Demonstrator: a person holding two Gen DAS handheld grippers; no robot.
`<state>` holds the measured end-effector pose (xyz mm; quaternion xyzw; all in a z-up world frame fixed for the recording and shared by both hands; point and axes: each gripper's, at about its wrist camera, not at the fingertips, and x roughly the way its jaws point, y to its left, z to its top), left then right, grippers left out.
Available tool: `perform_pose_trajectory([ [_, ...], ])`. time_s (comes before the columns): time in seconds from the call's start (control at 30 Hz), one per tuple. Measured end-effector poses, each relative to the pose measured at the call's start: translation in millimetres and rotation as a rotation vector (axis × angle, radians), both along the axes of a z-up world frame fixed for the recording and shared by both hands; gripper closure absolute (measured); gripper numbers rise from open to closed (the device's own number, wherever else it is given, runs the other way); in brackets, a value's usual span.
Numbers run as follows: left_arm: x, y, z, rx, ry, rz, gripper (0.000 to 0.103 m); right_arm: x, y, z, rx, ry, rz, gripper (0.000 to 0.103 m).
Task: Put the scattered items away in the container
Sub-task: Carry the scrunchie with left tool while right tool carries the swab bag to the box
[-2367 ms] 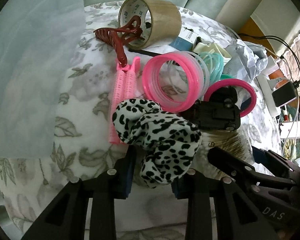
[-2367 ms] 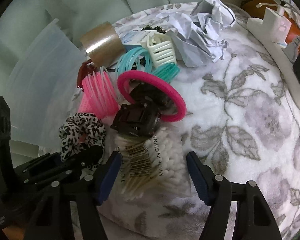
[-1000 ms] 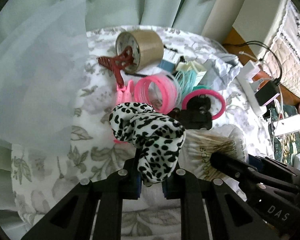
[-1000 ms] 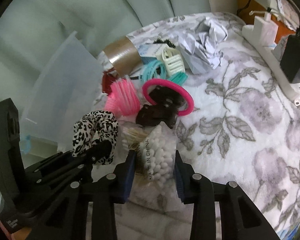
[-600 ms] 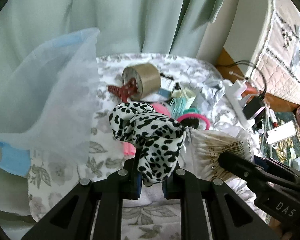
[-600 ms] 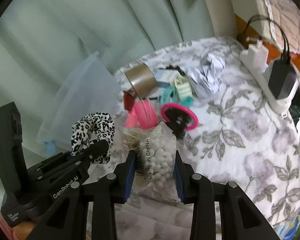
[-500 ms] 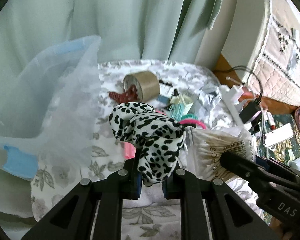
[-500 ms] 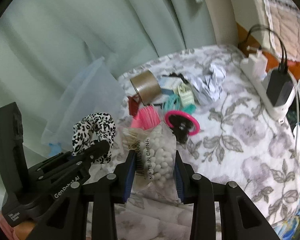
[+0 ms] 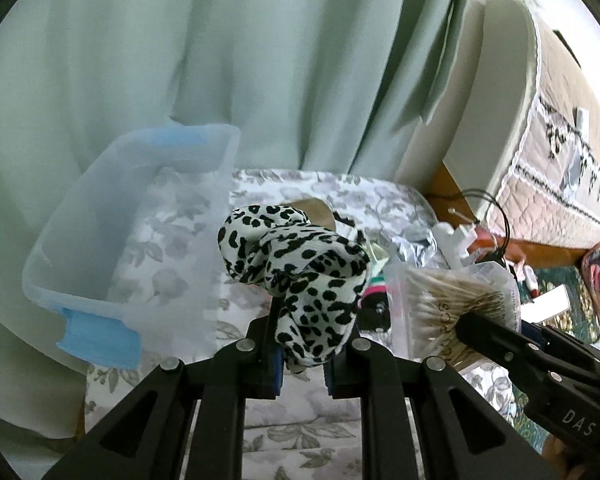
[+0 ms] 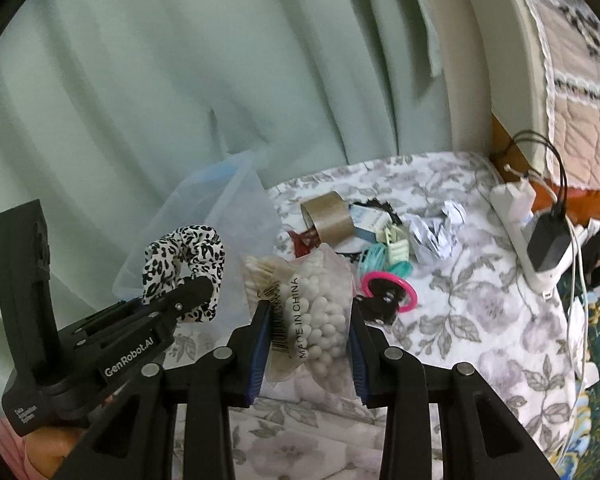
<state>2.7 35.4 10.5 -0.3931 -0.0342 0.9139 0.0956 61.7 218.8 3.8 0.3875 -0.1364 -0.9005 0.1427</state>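
Observation:
My left gripper (image 9: 302,350) is shut on a black-and-white leopard-print scrunchie (image 9: 296,264), held up above the floral cloth. The same scrunchie (image 10: 188,268) shows at the left of the right wrist view. My right gripper (image 10: 308,332) is shut on a clear bag of cotton swabs (image 10: 304,312), lifted off the cloth; that bag (image 9: 444,312) sits at the right of the left wrist view. A clear plastic container (image 9: 112,248) with blue handles stands open to the left, below and beyond the scrunchie. Its near corner (image 10: 220,216) shows behind the scrunchie.
On the floral cloth (image 10: 480,320) lie a brown tape roll (image 10: 328,216), a pink ring (image 10: 388,284) with a black clip, teal rings (image 10: 376,260), a cream clip (image 10: 396,246) and crumpled paper (image 10: 436,232). A power strip with a charger (image 10: 540,240) lies at the right. Green curtains (image 9: 220,60) hang behind.
Both grippers have risen with the scrunchie and the swab bag and tilted up. The pile now lies lower and farther off, and the container's open top has come into view.

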Motion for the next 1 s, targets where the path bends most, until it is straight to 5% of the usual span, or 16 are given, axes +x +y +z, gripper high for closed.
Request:
perform_pose_trajectory([
  [0.43,6,-51,17,0.060,0.074,0.099,0.087,-2,-45,26,0.087,0.056,0.076,0.065],
  [1.0,-7,-123,4,0.141,0.065,0.213,0.087,-25,-116,26,0.196,0.039,0.179,0.065],
])
